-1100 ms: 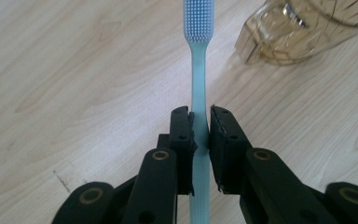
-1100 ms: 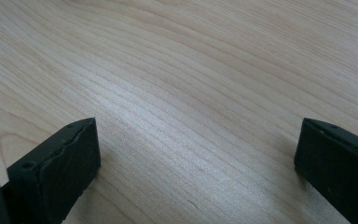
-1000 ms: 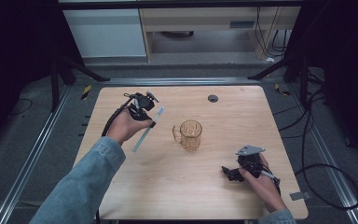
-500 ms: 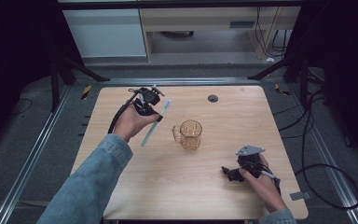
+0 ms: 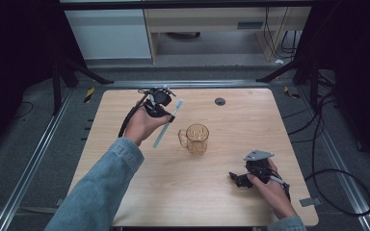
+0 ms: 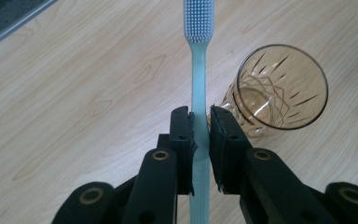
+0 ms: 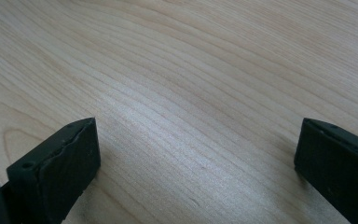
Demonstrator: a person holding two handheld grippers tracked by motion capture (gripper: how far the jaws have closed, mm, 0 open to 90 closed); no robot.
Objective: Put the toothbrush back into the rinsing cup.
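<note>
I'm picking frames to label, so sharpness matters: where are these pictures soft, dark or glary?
High view: table evenly lit, surroundings dark. Left gripper view: toothbrush and glass mug sharp, left claw slightly soft. Right gripper view: pale sheen on the wood, right claw blurred.

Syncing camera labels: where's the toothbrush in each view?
High view: toothbrush upper left of centre, left of the amber glass mug.
Left gripper view: upright at centre, clamped between the jaws, mug at right.
Right gripper view: wooden table and open jaws, no toothbrush.
Shared landmark: the table.

Left gripper [image 5: 160,107], upper left of centre, is raised with jaws clamped; right gripper [image 5: 244,179], lower right, rests with jaws wide apart.
</note>
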